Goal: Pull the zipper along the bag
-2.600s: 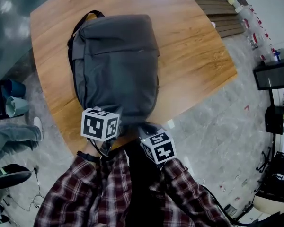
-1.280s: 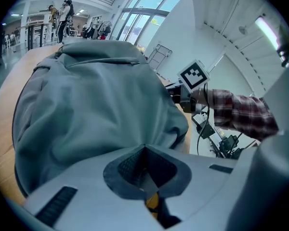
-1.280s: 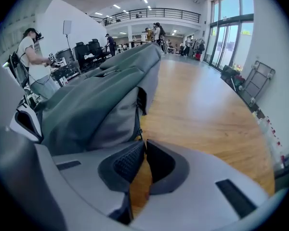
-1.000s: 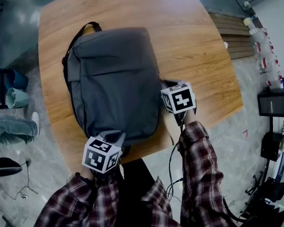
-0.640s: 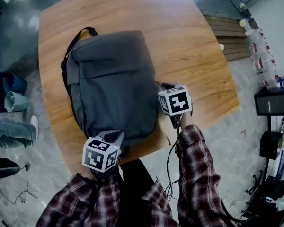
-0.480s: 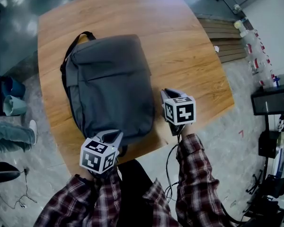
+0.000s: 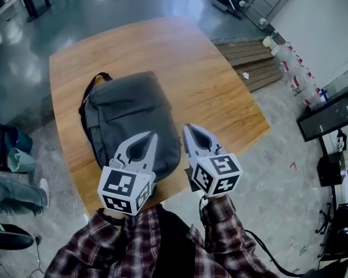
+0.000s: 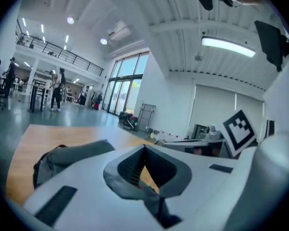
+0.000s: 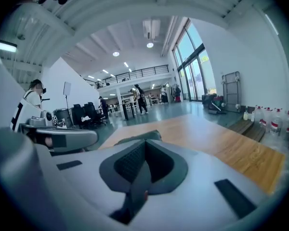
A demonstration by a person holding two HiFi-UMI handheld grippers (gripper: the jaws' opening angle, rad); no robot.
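A dark grey bag (image 7: 130, 117) lies flat on the wooden table (image 7: 220, 97), its strap at the far left corner. Its zipper does not show clearly. My left gripper (image 7: 152, 135) is held up over the bag's near end, shut with nothing in it. My right gripper (image 7: 187, 127) hangs just to its right, over the bag's near right corner, also shut and holding nothing. In the left gripper view the jaws meet at the left gripper (image 8: 144, 147), with the bag (image 8: 67, 155) below to the left. In the right gripper view the bag (image 9: 139, 137) peeks over the closed right gripper (image 9: 145, 142).
On the floor right of the table lie a wooden pallet (image 7: 249, 62), several bottles (image 7: 290, 57) and a dark monitor (image 7: 327, 114). A person's legs and shoe (image 7: 11, 184) are at the left. The table's near edge (image 7: 174, 184) is under my grippers.
Both grippers have come away from the bag: the left rose from its near edge, the right left its right side. They now hang side by side, shut.
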